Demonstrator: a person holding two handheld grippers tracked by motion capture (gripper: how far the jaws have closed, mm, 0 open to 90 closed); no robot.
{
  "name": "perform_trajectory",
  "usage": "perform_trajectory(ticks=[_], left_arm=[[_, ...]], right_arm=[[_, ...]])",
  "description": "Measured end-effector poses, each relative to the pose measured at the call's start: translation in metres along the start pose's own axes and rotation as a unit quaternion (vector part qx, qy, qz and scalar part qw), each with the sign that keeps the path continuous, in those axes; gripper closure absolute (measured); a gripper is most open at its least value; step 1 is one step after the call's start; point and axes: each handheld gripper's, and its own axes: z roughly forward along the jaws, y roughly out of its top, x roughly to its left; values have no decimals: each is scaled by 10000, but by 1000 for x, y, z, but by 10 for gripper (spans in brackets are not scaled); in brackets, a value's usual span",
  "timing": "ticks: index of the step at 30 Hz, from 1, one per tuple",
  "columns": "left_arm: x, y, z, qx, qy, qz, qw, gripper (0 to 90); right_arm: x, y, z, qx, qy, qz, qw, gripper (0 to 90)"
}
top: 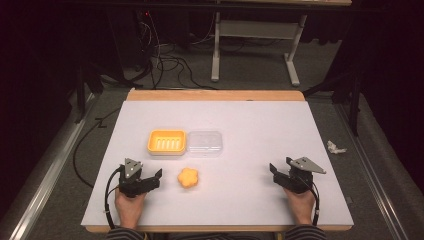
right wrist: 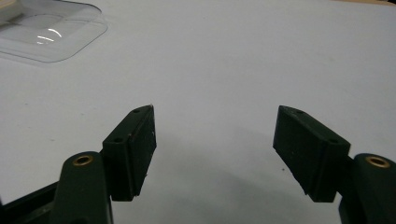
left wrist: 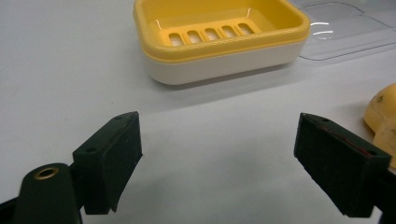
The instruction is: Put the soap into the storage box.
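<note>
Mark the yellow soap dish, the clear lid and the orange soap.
yellow soap dish (top: 167,142), high view, on its slotted inner floor.
clear lid (top: 204,143), high view, on its flat middle.
orange soap (top: 188,177), high view, on its top face.

Overhead view down on table (top: 250,130); low gripper views sharing clear lid (left wrist: 345,28).

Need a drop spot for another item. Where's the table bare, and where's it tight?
Bare: the right half of the white table, between the clear lid and the right claw; also the far strip behind the yellow soap dish. Tight: front left, where the orange soap lies between dish and left claw.
</note>
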Motion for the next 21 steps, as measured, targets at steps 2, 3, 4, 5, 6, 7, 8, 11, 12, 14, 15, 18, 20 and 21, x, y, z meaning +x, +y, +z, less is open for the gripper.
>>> perform_trajectory(ticks=[2, 3, 4, 5, 6, 7, 8, 11, 12, 14, 15, 18, 20, 21], left_arm=[[0, 0, 0, 7, 10, 6, 10000, 156], [0, 0, 0, 3, 5, 9, 10000, 156], [-1, 0, 0, -22, 17, 1, 10000, 156], [-1, 0, 0, -22, 31, 2, 10000, 157], [0, 0, 1, -1, 47, -16, 10000, 155], [0, 0, 1, -1, 47, -16, 10000, 154], [0, 0, 0, -27, 48, -2, 10000, 154], [0, 1, 0, -106, 45, -47, 9999, 154], [0, 1, -1, -108, 48, -41, 9999, 155], [2, 2, 0, -64, 82, -108, 9999, 156], [2, 2, 1, -64, 92, -157, 9998, 156], [2, 2, 1, -64, 125, -116, 9998, 158], [2, 2, 2, -45, 140, -159, 9998, 160], [3, 3, 2, -26, 161, -159, 9997, 160]], right_arm=[[0, 0, 0, -2, 14, 17, 10000, 305], [-1, 0, -1, -3, 25, 23, 10000, 305], [-1, 0, -1, -3, 25, 23, 10000, 305], [-1, 0, -1, -3, 22, 53, 10000, 305], [-1, 0, -1, 0, 32, 59, 10000, 305], [-1, 0, -1, 0, 32, 59, 10000, 305], [-2, 0, -1, -9, 40, 65, 10000, 305], [-2, 0, 0, -14, 49, 63, 10000, 305], [-2, 0, 0, -23, 44, 66, 10000, 305], [-2, 0, 0, -16, 43, 56, 10000, 305], [-2, 0, 0, 2, 50, 45, 10000, 305], [-1, 0, -1, 3, 77, 32, 10000, 306], [-2, 0, 0, -4, 123, 76, 9999, 305], [-2, 0, 0, -4, 123, 76, 9999, 305]])
